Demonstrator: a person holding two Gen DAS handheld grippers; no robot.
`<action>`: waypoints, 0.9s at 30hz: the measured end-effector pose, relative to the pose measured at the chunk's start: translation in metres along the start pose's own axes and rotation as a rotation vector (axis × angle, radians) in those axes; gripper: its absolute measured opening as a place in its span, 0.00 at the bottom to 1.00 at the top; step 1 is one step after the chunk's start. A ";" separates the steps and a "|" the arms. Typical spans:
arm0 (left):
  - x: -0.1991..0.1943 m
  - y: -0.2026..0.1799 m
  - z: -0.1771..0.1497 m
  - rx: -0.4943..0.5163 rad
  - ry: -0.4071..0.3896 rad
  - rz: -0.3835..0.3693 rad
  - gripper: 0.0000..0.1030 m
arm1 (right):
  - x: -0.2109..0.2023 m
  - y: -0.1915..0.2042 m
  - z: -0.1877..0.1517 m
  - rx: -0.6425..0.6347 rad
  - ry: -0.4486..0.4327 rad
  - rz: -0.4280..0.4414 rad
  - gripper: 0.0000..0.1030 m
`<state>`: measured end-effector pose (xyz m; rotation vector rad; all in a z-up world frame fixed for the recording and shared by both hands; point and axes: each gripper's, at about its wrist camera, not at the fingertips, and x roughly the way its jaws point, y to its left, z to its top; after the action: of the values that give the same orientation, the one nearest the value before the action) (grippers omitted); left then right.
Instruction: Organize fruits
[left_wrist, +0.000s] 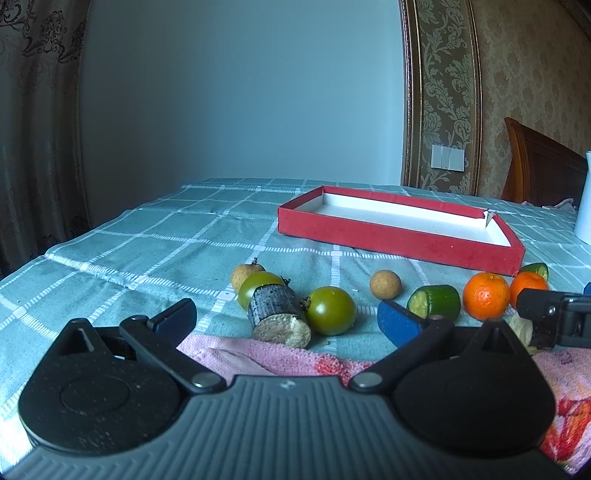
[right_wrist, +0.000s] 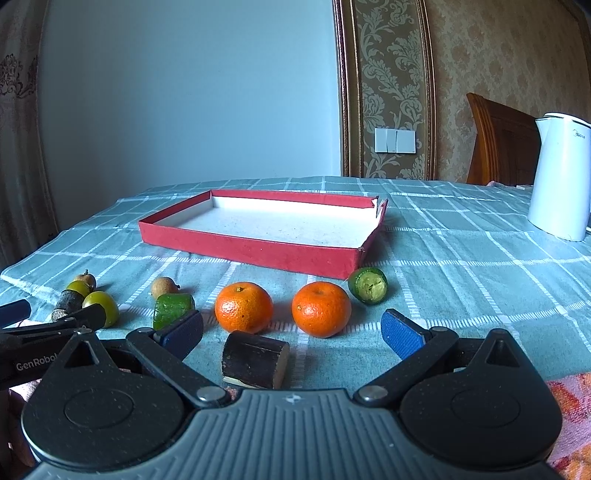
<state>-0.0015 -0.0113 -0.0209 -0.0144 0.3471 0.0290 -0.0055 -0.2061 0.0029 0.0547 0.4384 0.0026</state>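
A table covered by a teal checked cloth (right_wrist: 461, 240) is seen in both wrist views. A shallow red tray (right_wrist: 258, 251) with a white floor is set toward the far middle of the table; nothing is seen inside it, and its far right corner is torn open. The fruits are laid in a loose row along the near side of the tray, all outside it. Two tangerines (right_wrist: 243, 307) (right_wrist: 321, 308) are placed side by side, apart, near the tray's near right corner. A cut cucumber piece (right_wrist: 368, 285) is found just beside that corner, cut face toward the camera; a second cucumber piece (right_wrist: 173, 309) lies left of the tangerines. A longan (right_wrist: 164, 287) is noted behind it, and another longan (left_wrist: 246, 275) at the left end of the row. Two green tomatoes (left_wrist: 330, 311) (left_wrist: 258, 286) are seen flanking a dark sugarcane segment (left_wrist: 279, 321), which touches both. A second sugarcane segment (right_wrist: 255, 364) lies nearest the near edge, between the spread fingers of the right gripper (right_wrist: 291, 334), untouched. The right gripper is held wide open and empty. The left gripper (left_wrist: 290, 319) is likewise spread wide with nothing grasped, above a pink towel (left_wrist: 258, 356) at the near edge. A white kettle (right_wrist: 559, 177) stands toward the far right edge.
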 end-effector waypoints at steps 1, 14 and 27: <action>0.000 0.000 0.000 -0.001 -0.002 -0.001 1.00 | 0.000 0.000 0.000 0.000 0.001 -0.001 1.00; -0.001 -0.001 0.000 0.002 -0.007 0.010 1.00 | -0.002 0.000 -0.002 -0.003 -0.014 -0.010 1.00; 0.002 -0.001 -0.001 0.016 0.001 0.014 1.00 | 0.000 -0.002 -0.001 0.008 -0.005 0.003 1.00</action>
<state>-0.0002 -0.0122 -0.0219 0.0038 0.3485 0.0405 -0.0056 -0.2078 0.0021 0.0629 0.4333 0.0037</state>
